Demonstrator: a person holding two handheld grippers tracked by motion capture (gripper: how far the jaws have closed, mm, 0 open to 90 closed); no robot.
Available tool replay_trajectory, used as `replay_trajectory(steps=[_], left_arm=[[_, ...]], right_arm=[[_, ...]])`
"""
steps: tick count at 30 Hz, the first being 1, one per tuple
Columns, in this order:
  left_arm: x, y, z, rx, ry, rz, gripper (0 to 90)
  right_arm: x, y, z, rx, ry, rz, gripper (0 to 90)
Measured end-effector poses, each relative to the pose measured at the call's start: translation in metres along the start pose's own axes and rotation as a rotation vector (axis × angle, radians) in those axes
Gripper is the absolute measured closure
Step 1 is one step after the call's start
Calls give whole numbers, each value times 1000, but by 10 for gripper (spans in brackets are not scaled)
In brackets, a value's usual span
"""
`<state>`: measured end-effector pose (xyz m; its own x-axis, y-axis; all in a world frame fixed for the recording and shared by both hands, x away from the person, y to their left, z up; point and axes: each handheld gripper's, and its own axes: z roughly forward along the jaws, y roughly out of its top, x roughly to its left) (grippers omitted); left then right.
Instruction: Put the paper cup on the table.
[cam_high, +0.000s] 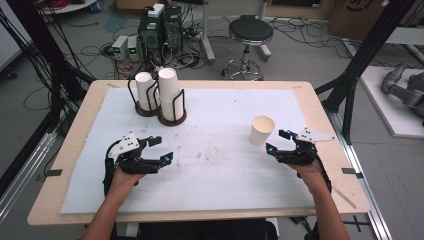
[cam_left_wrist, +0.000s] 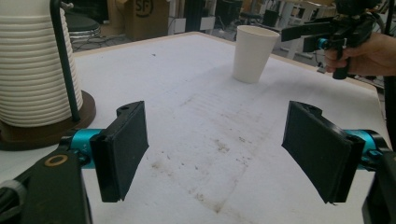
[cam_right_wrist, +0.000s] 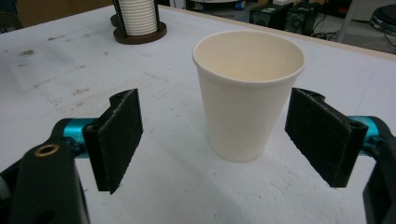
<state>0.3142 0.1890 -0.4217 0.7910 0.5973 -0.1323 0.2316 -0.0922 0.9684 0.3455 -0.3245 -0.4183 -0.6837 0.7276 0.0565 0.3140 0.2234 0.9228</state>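
A single white paper cup (cam_high: 262, 130) stands upright and empty on the right side of the white mat (cam_high: 220, 165). My right gripper (cam_high: 276, 141) is just short of it, open, with both pads apart from its wall. In the right gripper view the cup (cam_right_wrist: 247, 93) stands close ahead, between the lines of the two black pads (cam_right_wrist: 116, 140), and my right gripper (cam_right_wrist: 219, 140) holds nothing. On the left side of the mat my left gripper (cam_high: 162, 149) is open and empty. From my left gripper (cam_left_wrist: 219, 158), the cup (cam_left_wrist: 252, 53) stands far off.
Two wire holders with stacks of white cups (cam_high: 169, 95) stand at the back left of the mat, on dark round bases; one stack (cam_left_wrist: 32, 70) is close beside the left gripper. The wooden table edge (cam_high: 330, 125) runs near the right hand. A stool and cables are beyond the table.
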Motion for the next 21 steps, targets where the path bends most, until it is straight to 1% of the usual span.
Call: replay_trajectory(steps=[4,8,10,15,21], left_arm=[[0,0,-1,3,1,4,221],[-1,0,-2,0,7,6,221],[-1,0,-4,-1,10,8,221],[-2,-1,-8,-5,17,8,220],[-2,-2,-14,-11,24,7,221]], right_arm=[[2,-2,-9,-5,-7,-13,195],[3,-3,-16,-21,-13,-13,195],[3,-3,-16,-26,-19,-14,195],[4,-2,-15,-22,-16,-12,195],[7,-1,-14,-31,-17,-18,195]])
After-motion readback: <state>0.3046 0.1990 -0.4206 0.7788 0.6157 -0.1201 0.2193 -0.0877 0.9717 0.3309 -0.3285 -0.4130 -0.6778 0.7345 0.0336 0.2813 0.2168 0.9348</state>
